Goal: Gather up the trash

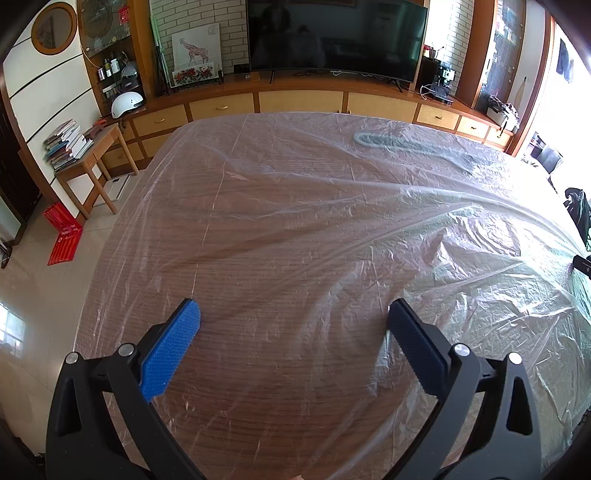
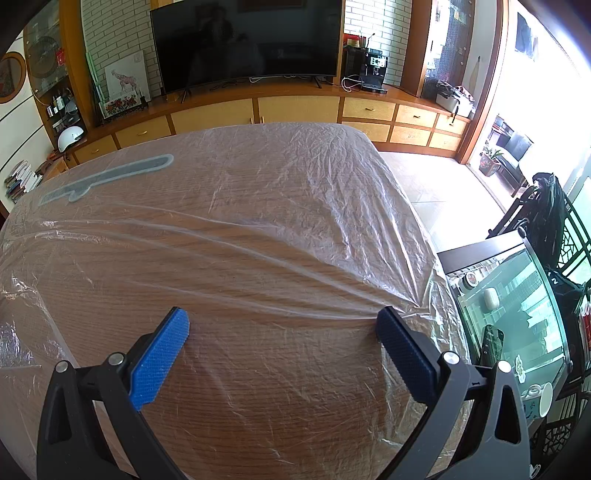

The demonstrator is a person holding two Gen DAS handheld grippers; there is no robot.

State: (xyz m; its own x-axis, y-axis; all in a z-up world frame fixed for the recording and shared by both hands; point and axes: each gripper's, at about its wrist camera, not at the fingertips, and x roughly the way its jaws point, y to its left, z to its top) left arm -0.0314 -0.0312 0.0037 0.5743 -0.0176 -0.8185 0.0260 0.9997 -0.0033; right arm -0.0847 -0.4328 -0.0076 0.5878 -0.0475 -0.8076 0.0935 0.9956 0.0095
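Note:
A clear, wrinkled plastic sheet (image 1: 332,206) covers the whole wooden table (image 1: 258,369); in the right wrist view the plastic sheet (image 2: 295,221) drapes over the table's right edge. A long grey-blue shape (image 1: 406,144) lies under the film at the far side and shows at the far left as the grey-blue shape (image 2: 110,177) in the right wrist view. My left gripper (image 1: 293,314) hovers open over the near part of the sheet, nothing between its blue pads. My right gripper (image 2: 282,321) is open too, its right fingertip (image 2: 388,325) next to a bunch of taut folds.
A TV (image 1: 336,33) stands on a long wooden cabinet (image 1: 295,99) behind the table. A small side table with books (image 1: 74,147) and a red bag (image 1: 62,236) stand at the left. A glass-topped table (image 2: 517,302) with cups and a chair stands close to the right.

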